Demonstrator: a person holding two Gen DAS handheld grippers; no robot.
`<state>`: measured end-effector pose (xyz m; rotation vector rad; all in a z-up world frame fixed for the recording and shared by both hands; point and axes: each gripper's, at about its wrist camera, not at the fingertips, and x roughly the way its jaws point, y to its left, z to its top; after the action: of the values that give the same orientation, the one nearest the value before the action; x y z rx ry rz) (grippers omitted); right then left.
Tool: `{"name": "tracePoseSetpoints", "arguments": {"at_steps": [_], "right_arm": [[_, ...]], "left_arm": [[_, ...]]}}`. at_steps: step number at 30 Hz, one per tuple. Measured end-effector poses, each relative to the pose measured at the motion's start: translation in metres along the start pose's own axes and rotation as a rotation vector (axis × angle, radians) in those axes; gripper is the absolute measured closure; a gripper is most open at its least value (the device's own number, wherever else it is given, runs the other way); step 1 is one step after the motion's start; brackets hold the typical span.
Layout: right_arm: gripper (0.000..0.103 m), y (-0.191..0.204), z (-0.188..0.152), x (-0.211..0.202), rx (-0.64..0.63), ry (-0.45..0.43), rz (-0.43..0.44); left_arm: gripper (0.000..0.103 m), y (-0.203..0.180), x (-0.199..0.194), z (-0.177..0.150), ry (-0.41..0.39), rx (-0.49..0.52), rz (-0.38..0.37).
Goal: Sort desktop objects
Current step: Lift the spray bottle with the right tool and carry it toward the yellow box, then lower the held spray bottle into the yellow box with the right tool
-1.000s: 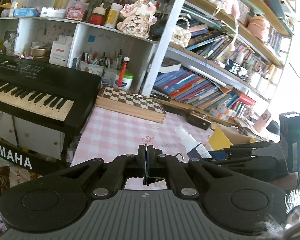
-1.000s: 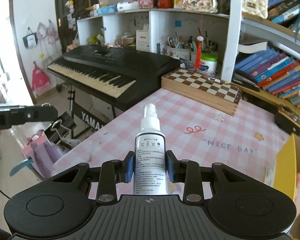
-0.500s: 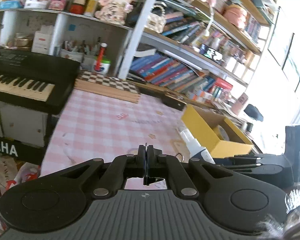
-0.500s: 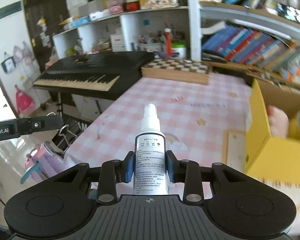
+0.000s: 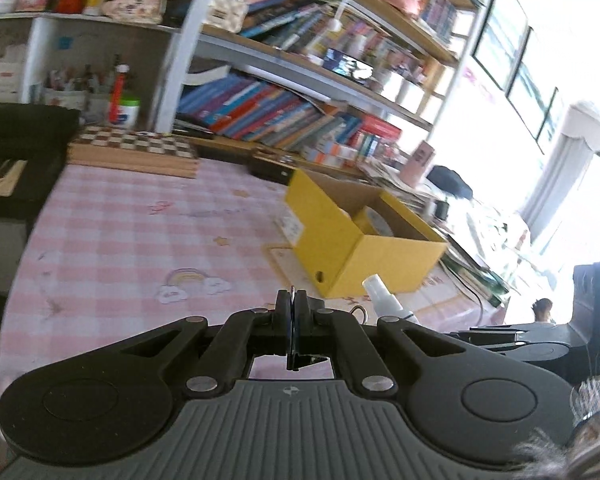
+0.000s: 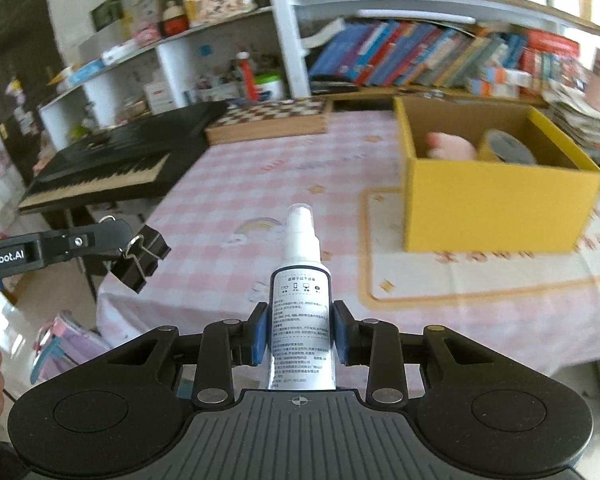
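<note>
My right gripper [image 6: 300, 334] is shut on a white spray bottle [image 6: 301, 300], held upright above the near edge of the pink checked table [image 6: 268, 184]. The bottle's nozzle also shows in the left wrist view [image 5: 384, 300]. My left gripper [image 5: 291, 308] is shut on a black binder clip [image 6: 140, 260], seen hanging from it at the left of the right wrist view. An open yellow box [image 6: 496, 204] stands on the table ahead to the right; it holds a tape roll [image 6: 506, 146] and a pink object [image 6: 450, 146]. It also shows in the left wrist view [image 5: 364, 248].
A wooden chessboard box [image 6: 272, 120] lies at the table's far edge. A black keyboard [image 6: 112, 164] stands to the left of the table. Shelves of books [image 6: 440, 60] run behind. A printed mat [image 6: 480, 280] lies under the yellow box.
Both grippers have swung right toward the yellow box, which is now larger and more central in both views. Both grips are unchanged.
</note>
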<state>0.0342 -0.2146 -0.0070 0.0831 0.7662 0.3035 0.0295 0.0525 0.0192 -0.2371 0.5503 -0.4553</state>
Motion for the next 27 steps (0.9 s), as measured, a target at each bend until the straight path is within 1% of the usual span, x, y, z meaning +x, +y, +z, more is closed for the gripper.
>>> {"name": "tracePoseSetpoints", "arguments": {"at_steps": [7, 13, 27], "right_arm": [[0.070, -0.027, -0.010, -0.011, 0.066, -0.012, -0.039], [0.070, -0.053, -0.012, -0.018, 0.094, -0.011, -0.057], [0.070, -0.131, 0.006, -0.023, 0.108, 0.014, -0.059]], "left_arm": [[0.101, -0.023, 0.022, 0.000, 0.038, 0.037, -0.050], [0.101, -0.044, 0.044, 0.005, 0.053, 0.056, -0.072], [0.101, -0.108, 0.106, 0.014, 0.087, 0.071, -0.091]]}}
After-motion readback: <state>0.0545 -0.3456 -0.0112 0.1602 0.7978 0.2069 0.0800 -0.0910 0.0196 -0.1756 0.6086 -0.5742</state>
